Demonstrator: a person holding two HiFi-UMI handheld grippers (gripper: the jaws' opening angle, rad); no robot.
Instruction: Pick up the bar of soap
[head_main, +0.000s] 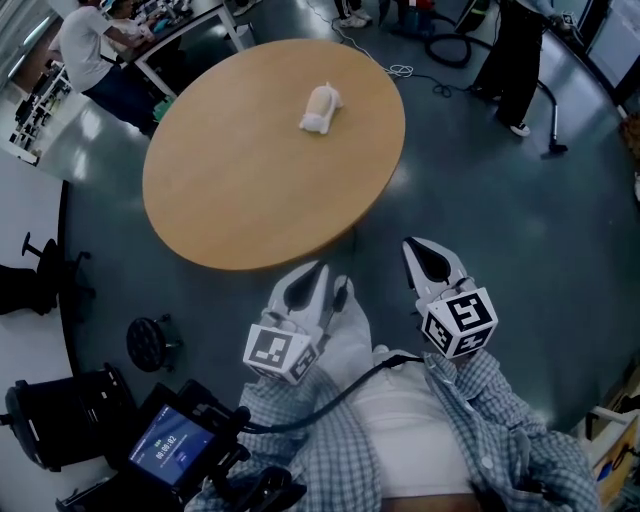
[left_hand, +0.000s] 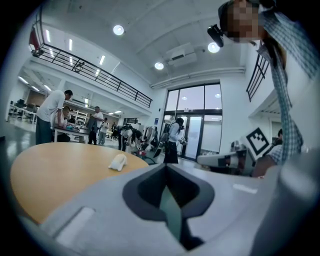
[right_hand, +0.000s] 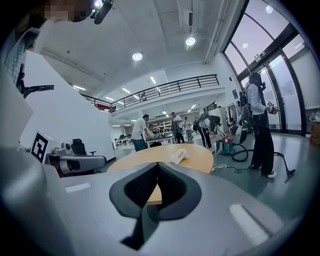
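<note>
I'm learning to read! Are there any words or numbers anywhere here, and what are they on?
Small screen, head view bottom left: pale writing, too blurred to read.
Left marker cube and right marker cube: black-and-white squares, no letters.
Bar of soap: no print shows.
Nothing else readable.

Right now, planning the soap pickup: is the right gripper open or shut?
Shut: the right gripper has its jaws together at the tips, nothing between them; the soap lies on the table ahead.
</note>
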